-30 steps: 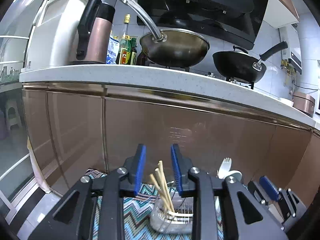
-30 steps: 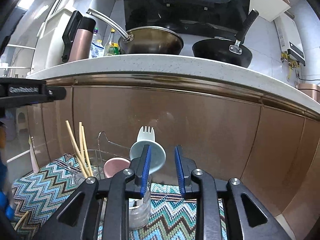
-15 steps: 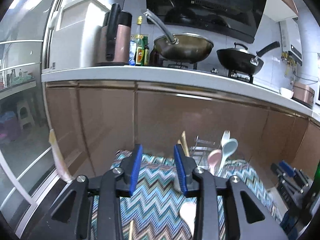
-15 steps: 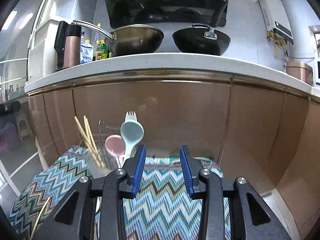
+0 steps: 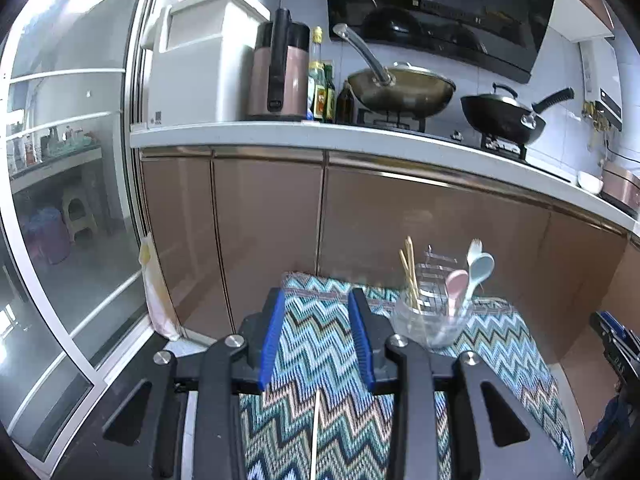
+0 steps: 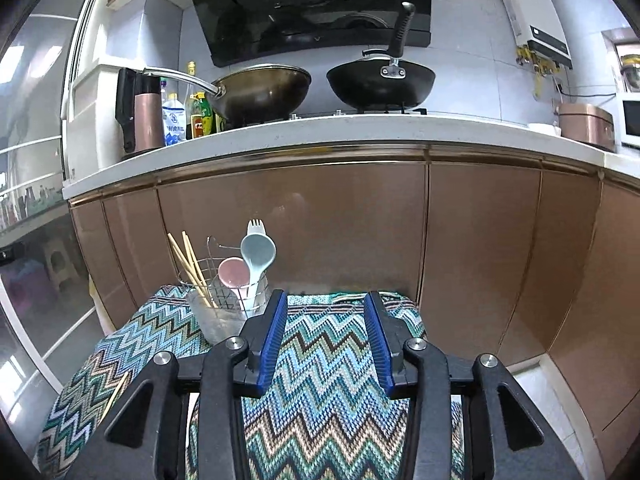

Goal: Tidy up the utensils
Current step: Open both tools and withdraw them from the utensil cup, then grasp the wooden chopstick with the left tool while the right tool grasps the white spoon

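Wooden chopstick [image 5: 315,436]: light, stiff, thin, lying loose on the cloth [image 5: 500,344]; pinching mid-shaft looks safest.
Left gripper [image 5: 318,338]: jaws apart, empty.
Right gripper [image 6: 326,338]: just been opening, nothing between the jaws.

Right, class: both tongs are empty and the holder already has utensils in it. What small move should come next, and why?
Probably lower the left tongs onto the loose chopstick lying on the zigzag cloth just below them. The other chopsticks and the spoons already stand in the holder; this one lies outside.
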Demonstrator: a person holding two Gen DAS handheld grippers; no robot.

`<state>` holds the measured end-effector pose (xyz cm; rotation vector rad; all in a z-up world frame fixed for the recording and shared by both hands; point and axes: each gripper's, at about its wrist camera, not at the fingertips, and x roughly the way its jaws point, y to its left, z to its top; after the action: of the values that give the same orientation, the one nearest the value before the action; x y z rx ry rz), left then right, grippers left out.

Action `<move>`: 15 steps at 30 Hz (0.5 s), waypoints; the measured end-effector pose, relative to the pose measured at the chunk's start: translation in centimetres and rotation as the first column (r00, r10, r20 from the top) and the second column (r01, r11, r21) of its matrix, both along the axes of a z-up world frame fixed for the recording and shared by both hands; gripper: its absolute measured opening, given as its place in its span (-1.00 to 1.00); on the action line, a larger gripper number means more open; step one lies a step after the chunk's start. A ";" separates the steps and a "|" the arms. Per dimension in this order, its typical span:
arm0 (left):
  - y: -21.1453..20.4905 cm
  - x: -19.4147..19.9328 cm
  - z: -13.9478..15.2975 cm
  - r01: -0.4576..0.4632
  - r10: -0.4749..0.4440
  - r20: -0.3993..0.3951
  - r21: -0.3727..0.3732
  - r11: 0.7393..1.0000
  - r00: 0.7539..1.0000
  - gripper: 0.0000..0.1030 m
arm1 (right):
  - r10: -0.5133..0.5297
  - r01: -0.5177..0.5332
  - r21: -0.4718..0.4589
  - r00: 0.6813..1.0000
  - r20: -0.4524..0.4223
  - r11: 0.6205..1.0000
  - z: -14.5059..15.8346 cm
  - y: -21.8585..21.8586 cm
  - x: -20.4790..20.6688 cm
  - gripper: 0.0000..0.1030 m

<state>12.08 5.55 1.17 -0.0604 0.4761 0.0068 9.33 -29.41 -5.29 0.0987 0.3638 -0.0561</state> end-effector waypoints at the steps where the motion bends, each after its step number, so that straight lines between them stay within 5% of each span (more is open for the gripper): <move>1: 0.1 -0.1 -0.1 0.007 -0.008 -0.015 -0.008 1.000 1.000 -0.39 | 0.002 -0.002 0.005 1.000 -0.006 1.000 0.0 -0.3 -0.3 -0.23; 15: 0.3 0.2 -2.7 0.086 -0.107 -0.225 -0.103 0.991 0.969 -0.39 | 0.033 -0.030 0.042 0.997 -0.068 0.999 -1.5 -2.2 -2.0 -0.24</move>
<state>12.23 5.86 -1.54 -0.1286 0.7108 -0.1055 7.32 -31.58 -6.82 0.1314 0.4349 -0.0206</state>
